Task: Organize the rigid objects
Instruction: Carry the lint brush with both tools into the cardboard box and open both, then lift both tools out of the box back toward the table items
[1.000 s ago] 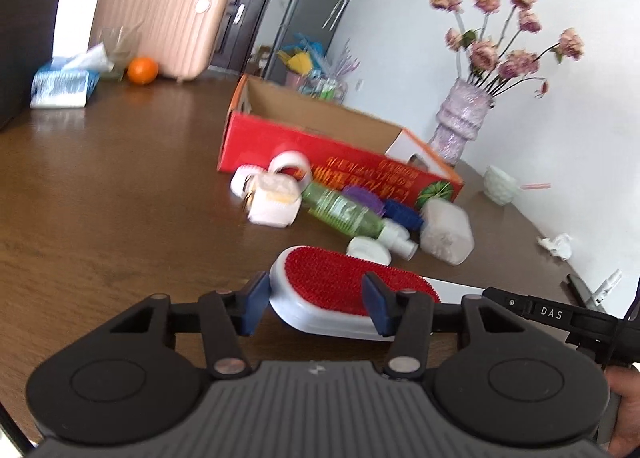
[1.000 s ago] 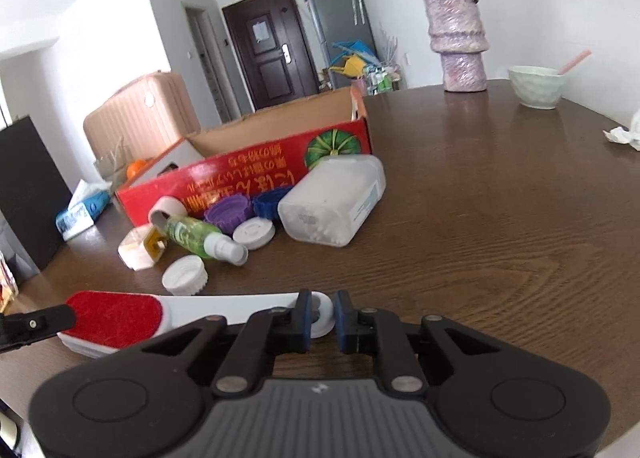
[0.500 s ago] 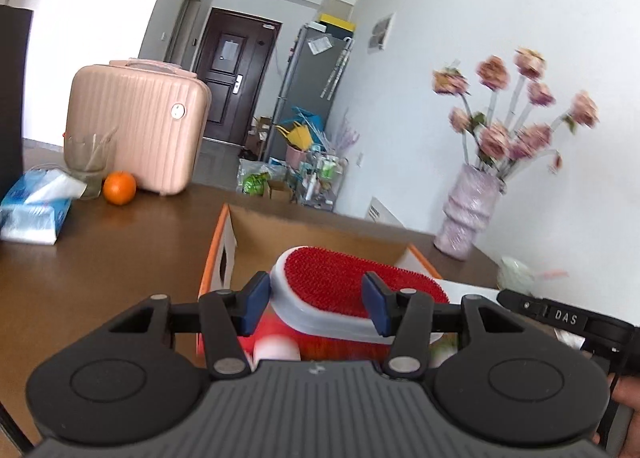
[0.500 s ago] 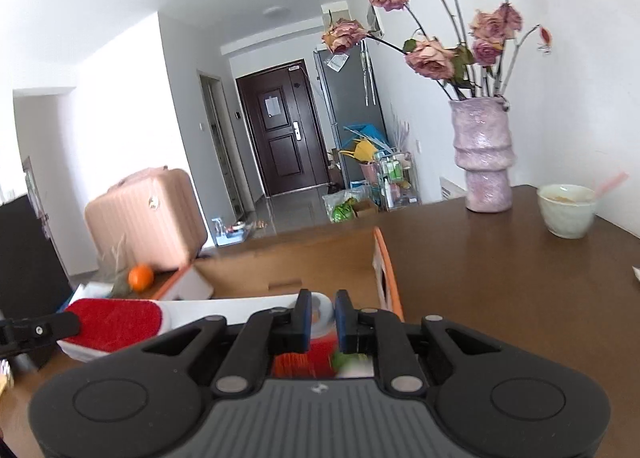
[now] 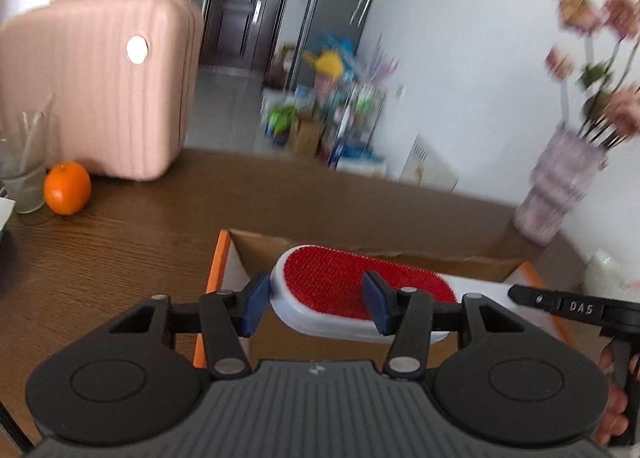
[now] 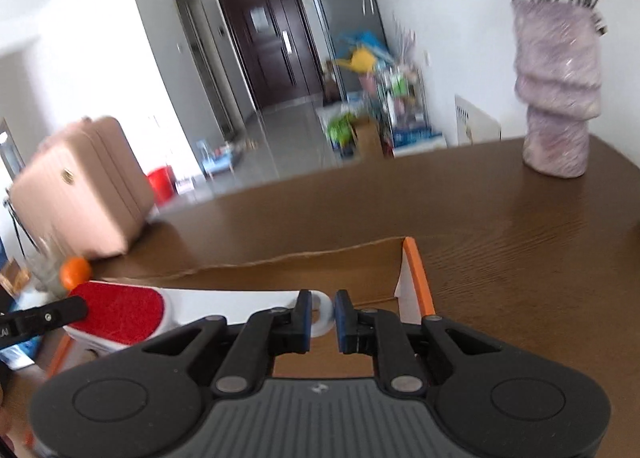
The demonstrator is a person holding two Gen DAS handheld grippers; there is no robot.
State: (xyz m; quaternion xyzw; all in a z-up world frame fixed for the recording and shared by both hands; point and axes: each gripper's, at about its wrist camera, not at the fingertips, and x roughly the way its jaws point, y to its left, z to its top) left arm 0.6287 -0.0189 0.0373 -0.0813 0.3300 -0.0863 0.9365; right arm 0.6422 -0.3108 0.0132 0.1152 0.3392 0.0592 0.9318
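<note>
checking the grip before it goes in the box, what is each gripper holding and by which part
Both hold one lint brush: the left gripper clamps its red bristle head across the width, and the right gripper pinches the looped end of its white handle, over the cardboard box.

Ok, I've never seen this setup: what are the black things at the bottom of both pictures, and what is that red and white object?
There is no robot arm here. A person holds a two-finger gripper in each hand, and each gripper carries a wide-angle camera that looks along its fingers.

One picture comes from the left gripper, the other from the right gripper. The black shapes at the bottom are the grippers' own bodies.

Together they hold one lint brush: the left grips the red head, the right pinches the ring at the end of the white handle. It hangs over an open cardboard box on a brown table.

Also on the table: an orange, a glass, a pink suitcase and a vase of flowers.
</note>
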